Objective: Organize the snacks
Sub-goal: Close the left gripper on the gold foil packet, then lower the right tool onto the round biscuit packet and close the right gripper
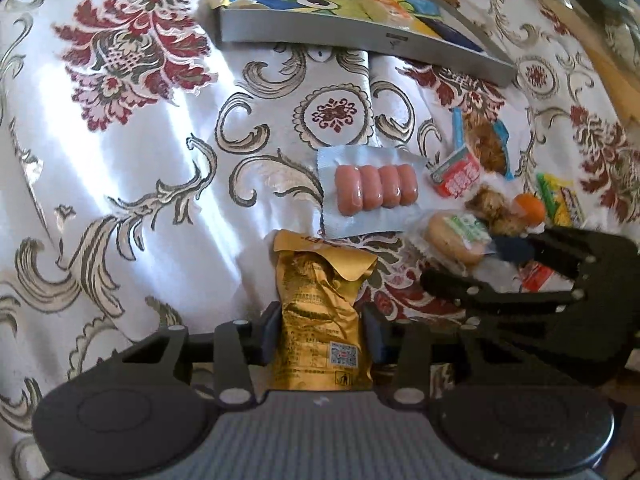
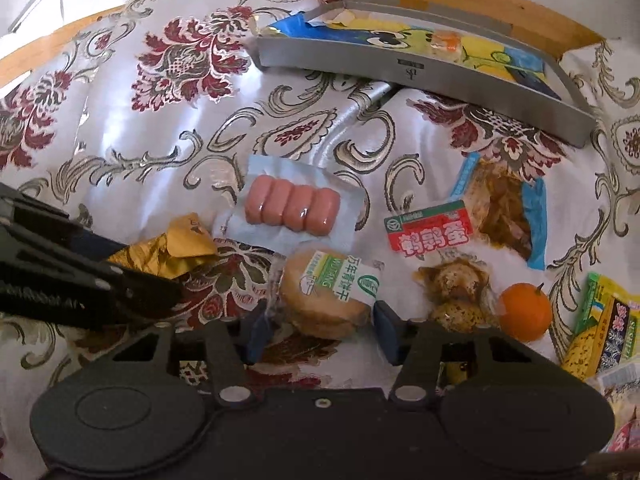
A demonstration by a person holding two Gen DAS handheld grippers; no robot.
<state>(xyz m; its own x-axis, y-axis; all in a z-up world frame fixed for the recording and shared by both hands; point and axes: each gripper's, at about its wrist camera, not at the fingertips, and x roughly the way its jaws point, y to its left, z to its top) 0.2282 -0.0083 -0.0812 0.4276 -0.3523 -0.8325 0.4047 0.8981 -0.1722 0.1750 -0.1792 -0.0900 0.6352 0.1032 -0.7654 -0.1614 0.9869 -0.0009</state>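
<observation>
Two snack packs already lie in the grey tray (image 1: 360, 46) at the far side of the cloth-covered counter (image 1: 132, 168), by my judgement the sorted part; most of the snacks are not in it yet. From the left wrist view, the left gripper (image 1: 320, 340) pinches a gold foil pouch (image 1: 320, 312) between its pads, the pouch lying lengthwise toward the sausage pack (image 1: 374, 192). A QR code and a small disposal symbol show on the pouch; its fine print is unreadable. The right gripper (image 1: 516, 264) reaches in from the right by the round biscuit pack (image 1: 460, 236).

From the right wrist view, the right gripper (image 2: 318, 332) stands spread, its pads either side of the round biscuit pack (image 2: 326, 296) without closing on it. Its green and white label reads "万年青饼干". Beyond lies a red packet (image 2: 430, 230) printed "鹌鹑蛋", with loose quail eggs in clear wrap (image 2: 456, 286), a small orange (image 2: 524, 312), a blue-edged packet (image 2: 504, 208) and a yellow packet (image 2: 600, 332) nearby. The tray (image 2: 420, 76) bears a small logo I cannot read.
</observation>
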